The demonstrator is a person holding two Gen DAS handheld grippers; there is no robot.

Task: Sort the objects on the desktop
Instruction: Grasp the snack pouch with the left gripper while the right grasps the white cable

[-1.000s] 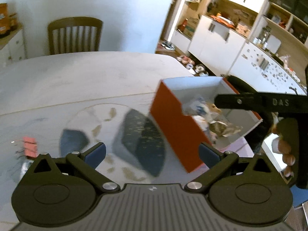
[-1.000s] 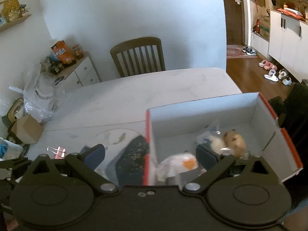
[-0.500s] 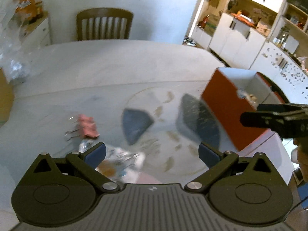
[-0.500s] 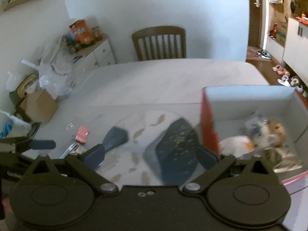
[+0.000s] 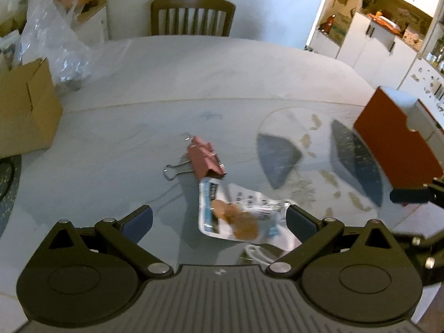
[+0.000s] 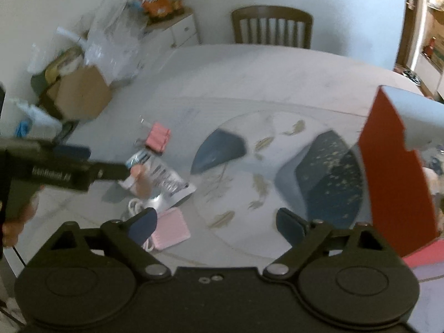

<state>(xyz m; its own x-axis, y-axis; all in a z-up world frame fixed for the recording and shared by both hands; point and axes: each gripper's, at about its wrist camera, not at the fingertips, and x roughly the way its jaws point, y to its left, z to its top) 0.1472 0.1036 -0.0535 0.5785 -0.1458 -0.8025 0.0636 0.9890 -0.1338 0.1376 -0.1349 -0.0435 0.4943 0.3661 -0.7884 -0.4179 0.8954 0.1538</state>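
My left gripper (image 5: 219, 220) is open and empty, hovering just over a clear snack packet (image 5: 238, 215) with brown pieces inside. Pink binder clips (image 5: 206, 161) lie just beyond the packet. The red cardboard box (image 5: 399, 144) stands at the right. In the right wrist view, my right gripper (image 6: 215, 226) is open and empty above the table. There the packet (image 6: 163, 177), the binder clips (image 6: 158, 137) and a pink pad (image 6: 170, 231) lie at the left, and the red box (image 6: 394, 166) is at the right. The left gripper's body (image 6: 61, 169) crosses the left side.
A round glass turntable (image 5: 319, 161) with blue and gold pattern lies between the objects and the box. A brown cardboard box (image 5: 25, 111) and plastic bags (image 5: 55, 41) sit at the table's left. A wooden chair (image 5: 191, 16) stands at the far side. A white cord (image 6: 136, 206) lies near the pad.
Both grippers have swung left, away from the red box. The snack packet and binder clips have come into the middle of the left wrist view. Both grippers stay open.
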